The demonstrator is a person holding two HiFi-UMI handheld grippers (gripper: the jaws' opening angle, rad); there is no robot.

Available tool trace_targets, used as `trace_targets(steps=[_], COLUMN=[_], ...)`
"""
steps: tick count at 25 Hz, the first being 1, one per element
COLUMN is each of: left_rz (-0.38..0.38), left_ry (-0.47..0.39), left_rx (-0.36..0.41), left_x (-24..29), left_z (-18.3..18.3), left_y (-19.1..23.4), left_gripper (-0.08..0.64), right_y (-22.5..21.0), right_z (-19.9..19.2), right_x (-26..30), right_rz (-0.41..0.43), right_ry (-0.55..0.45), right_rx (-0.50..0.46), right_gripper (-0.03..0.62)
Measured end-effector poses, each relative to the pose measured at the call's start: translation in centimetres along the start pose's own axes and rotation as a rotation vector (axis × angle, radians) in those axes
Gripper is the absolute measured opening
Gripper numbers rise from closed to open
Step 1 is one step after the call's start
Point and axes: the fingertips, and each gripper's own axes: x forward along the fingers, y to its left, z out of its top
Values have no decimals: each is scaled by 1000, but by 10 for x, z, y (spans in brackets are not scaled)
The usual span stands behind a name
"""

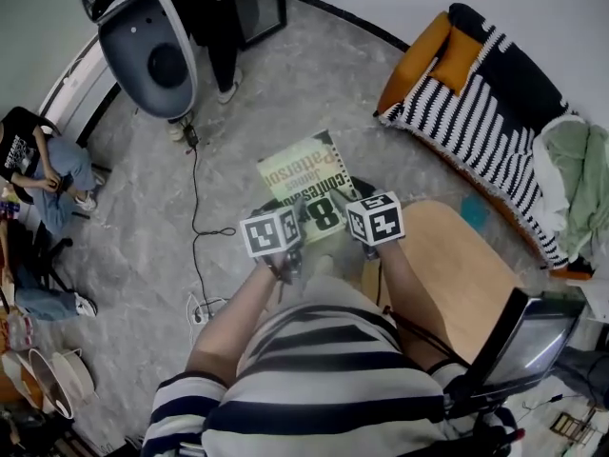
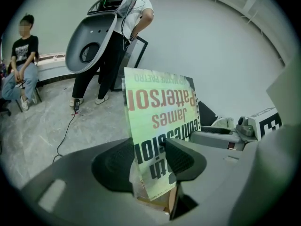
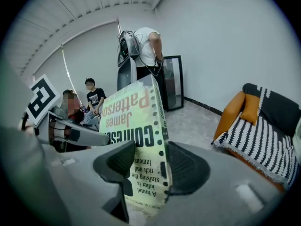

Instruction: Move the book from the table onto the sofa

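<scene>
Carry step, by my read: the book (image 1: 306,181) is off the bench (image 1: 457,274) & up in the air over the floor, cover facing up, btwn bench & sofa (image 1: 485,112), not yet on the seat. The left claw (image 2: 150,161) is clamped on the book's near edge toward one corner, and the right claw (image 3: 148,166) is clamped on the same edge toward the other. Each has a pad on either face, so 2 grips on 1 book. To do it well: keep both claws level w/ each other & moving as one, else the paperback twists or the cover creases. Both grips sit on one edge only, so the far end hangs out unsupported & will prob. sag, so no fast swings. Aim for the bare striped throw mid-sofa, clear of the orange cushion (image 1: 457,57) at one end & the green cloth (image 1: 576,174) heaped at the other. Lower till the far edge rests on the seat, lay it flat, then release both sides together. The soft seat may tip it, so don't drop from height. Mind the cable (image 1: 195,208) on the floor off to the left. Containers: a few round tubs or baskets (image 1: 65,377) sit on the floor at the lower-left edge of the head view, well apart from the book; contents too small & cropped to tell.
</scene>
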Motion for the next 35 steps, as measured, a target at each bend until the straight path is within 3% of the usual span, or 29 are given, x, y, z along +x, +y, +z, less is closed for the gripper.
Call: trace_targets(steps=[5, 15, 24, 35], left_rz=[-41, -118, -223, -335], left_ry=[12, 71, 172, 270], left_rx=[58, 154, 259, 377], left_x=[29, 67, 131, 199], left_z=[29, 52, 70, 127], left_y=[-26, -73, -122, -165], left_gripper=[209, 209, 209, 209], right_y=[-39, -94, -165, -235], right_z=[19, 28, 26, 61], right_x=[-2, -20, -28, -19], right_rz=[-47, -146, -275, -412], right_ry=[-28, -63, -75, -107], right_rx=[40, 135, 260, 389], right_gripper=[213, 213, 213, 212])
